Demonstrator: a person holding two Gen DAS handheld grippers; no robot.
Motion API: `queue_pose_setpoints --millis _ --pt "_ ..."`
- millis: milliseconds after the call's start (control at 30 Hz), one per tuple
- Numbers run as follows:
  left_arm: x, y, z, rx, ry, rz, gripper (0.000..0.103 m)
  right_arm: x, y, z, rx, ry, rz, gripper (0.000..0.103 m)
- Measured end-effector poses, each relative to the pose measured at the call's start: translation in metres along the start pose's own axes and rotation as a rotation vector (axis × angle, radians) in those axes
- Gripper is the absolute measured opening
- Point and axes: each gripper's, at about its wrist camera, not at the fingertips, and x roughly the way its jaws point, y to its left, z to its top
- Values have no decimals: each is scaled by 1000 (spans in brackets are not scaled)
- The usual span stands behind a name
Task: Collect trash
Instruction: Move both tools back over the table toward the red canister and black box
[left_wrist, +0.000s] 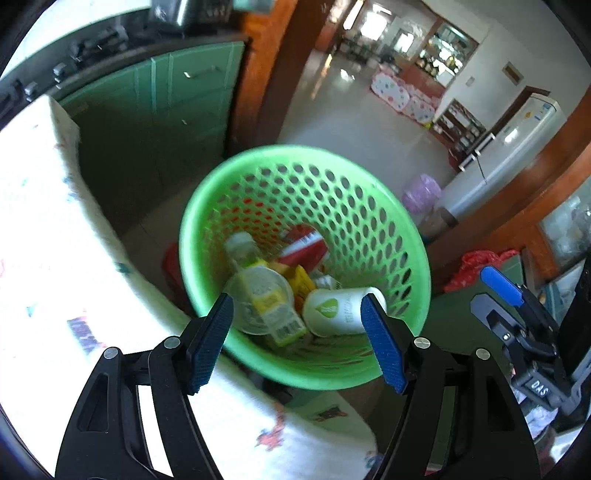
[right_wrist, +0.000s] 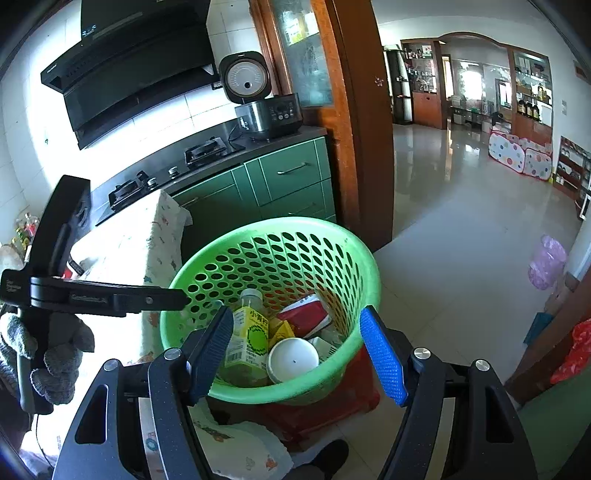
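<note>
- Green plastic, round and pierced all over with oval holes: one basket (left_wrist: 334, 373) stands beside the cloth-covered table (left_wrist: 44, 258), and we see it again from the right wrist (right_wrist: 354, 258), resting on something red beneath it.
- We count the trash inside the basket: one clear plastic bottle (right_wrist: 249, 332) with a yellow label and white cap, one white paper cup (left_wrist: 338, 312) lying on its side with a green leaf mark, one clear plastic cup (left_wrist: 258, 291), one red-and-white carton (left_wrist: 303, 245) and one yellow packet (left_wrist: 301, 282); smaller scraps below are too jumbled for us to count.
- Our left gripper (left_wrist: 297, 341) hangs over the basket with its two ribbed blue pads spread apart and nothing between them.
- Our right gripper (right_wrist: 297, 352) is likewise spread wide above the basket rim, pinching nothing.
- One grey knitted glove (right_wrist: 55, 354) wraps the left tool's black handle.
- Glossy pale tiles cover the floor (right_wrist: 461, 229).
</note>
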Motion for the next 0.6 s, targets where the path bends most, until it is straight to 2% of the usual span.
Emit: queue_pose_setpoints --millis 100,300,600 --pt "-23 11 -4 -6 -58 34 71 1 8 3 -6 1 21 69" --pt "-77 37 -19 20 -181 153 71 7 40 10 -46 1 69 73" --pt "-154 109 -51 -75 -294 343 71 20 110 22 -137 17 157 74"
